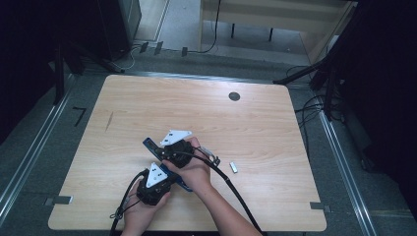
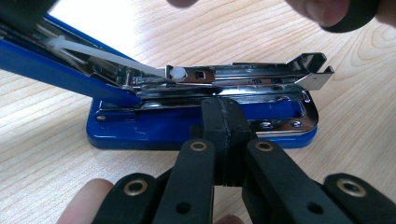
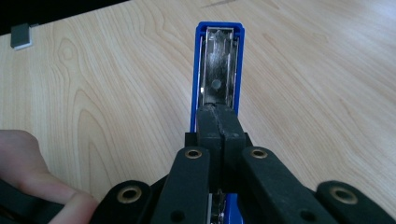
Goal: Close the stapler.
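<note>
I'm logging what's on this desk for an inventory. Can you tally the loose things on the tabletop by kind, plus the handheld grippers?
Blue stapler, opened up: 1
Small silvery block of staples, lying apart on the table: 1
Handheld grippers, left gripper and right gripper, jaws shut: 2
Total: 4

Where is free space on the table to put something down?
The table is bare across its far half, around the dark hole, and along its left side. It is crowded near the front: stapler, both grippers, and a small metal piece.
</note>
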### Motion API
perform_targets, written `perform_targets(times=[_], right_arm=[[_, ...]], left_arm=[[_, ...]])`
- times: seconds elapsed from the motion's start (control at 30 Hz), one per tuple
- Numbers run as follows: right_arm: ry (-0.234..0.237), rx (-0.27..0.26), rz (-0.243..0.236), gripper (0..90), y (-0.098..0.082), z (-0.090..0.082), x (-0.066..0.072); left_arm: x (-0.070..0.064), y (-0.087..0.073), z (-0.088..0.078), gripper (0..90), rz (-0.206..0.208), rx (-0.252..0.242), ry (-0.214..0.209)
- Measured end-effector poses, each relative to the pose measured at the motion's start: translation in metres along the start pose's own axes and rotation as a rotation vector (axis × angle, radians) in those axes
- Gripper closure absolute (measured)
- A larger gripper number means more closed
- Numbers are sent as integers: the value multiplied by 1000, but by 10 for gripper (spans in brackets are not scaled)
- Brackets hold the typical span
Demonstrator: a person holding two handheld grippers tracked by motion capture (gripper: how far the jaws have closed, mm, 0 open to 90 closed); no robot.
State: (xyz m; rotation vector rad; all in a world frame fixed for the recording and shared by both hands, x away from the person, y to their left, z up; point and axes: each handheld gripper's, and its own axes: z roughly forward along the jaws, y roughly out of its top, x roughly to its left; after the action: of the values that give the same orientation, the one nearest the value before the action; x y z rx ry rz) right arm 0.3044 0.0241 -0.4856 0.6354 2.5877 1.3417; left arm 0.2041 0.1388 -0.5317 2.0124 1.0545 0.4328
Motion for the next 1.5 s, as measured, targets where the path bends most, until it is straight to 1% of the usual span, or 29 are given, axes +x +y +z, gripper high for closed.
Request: perform_targets(times=[0.07, 0.17, 0.27, 0.33, 0.37, 0.43, 0.47, 0.57, 0.63, 0.67, 0.7, 0.8, 1.1, 1.23, 1.4, 1.5], right_arm=[[1, 4, 7, 900, -1, 2, 0], [2, 14, 6, 900, -1, 5, -1], [3, 50, 9, 900, -2, 11, -1], [3, 61, 7, 900, -4, 14, -1], [3, 69, 17, 900, -4, 16, -1], [-2, 95, 9, 900, -5, 21, -1], [-5, 91, 4, 900, -4, 21, -1], [-3, 94, 11, 900, -3, 22, -1], [-6, 101, 9, 900, -3, 21, -1], [-7, 103, 0, 900, -3, 20, 0], [-9, 99, -3, 900, -3, 19, 0], [-5, 68, 13, 900, -2, 12, -2], [-39, 8, 27, 900, -3, -17, -11], [-62, -8, 31, 900, -9, -30, -15], [-97, -18, 58, 900, -20, -47, -21], [-119, -21, 73, 900, -27, -55, -25]], left_arm=[[0, 0, 0, 900, -1, 0, -1], [0, 0, 0, 900, -1, 0, -2], [0, 0, 0, 900, -2, 1, -3], [0, 0, 0, 900, -1, 0, -3], [0, 0, 0, 900, -1, 1, -3], [0, 0, 0, 900, -1, 1, -2], [0, 0, 0, 900, -3, 1, -3], [0, 0, 0, 900, -3, 1, -4], [0, 0, 0, 900, -5, 1, -5], [0, 0, 0, 900, -6, 0, -5], [0, 0, 0, 900, -6, 1, -6], [0, 0, 0, 900, -3, 1, -5], [0, 0, 0, 900, -1, 1, -7], [0, 0, 0, 900, 0, -1, -5], [0, 0, 0, 900, 1, 0, -5], [0, 0, 0, 900, -6, 0, -8]])
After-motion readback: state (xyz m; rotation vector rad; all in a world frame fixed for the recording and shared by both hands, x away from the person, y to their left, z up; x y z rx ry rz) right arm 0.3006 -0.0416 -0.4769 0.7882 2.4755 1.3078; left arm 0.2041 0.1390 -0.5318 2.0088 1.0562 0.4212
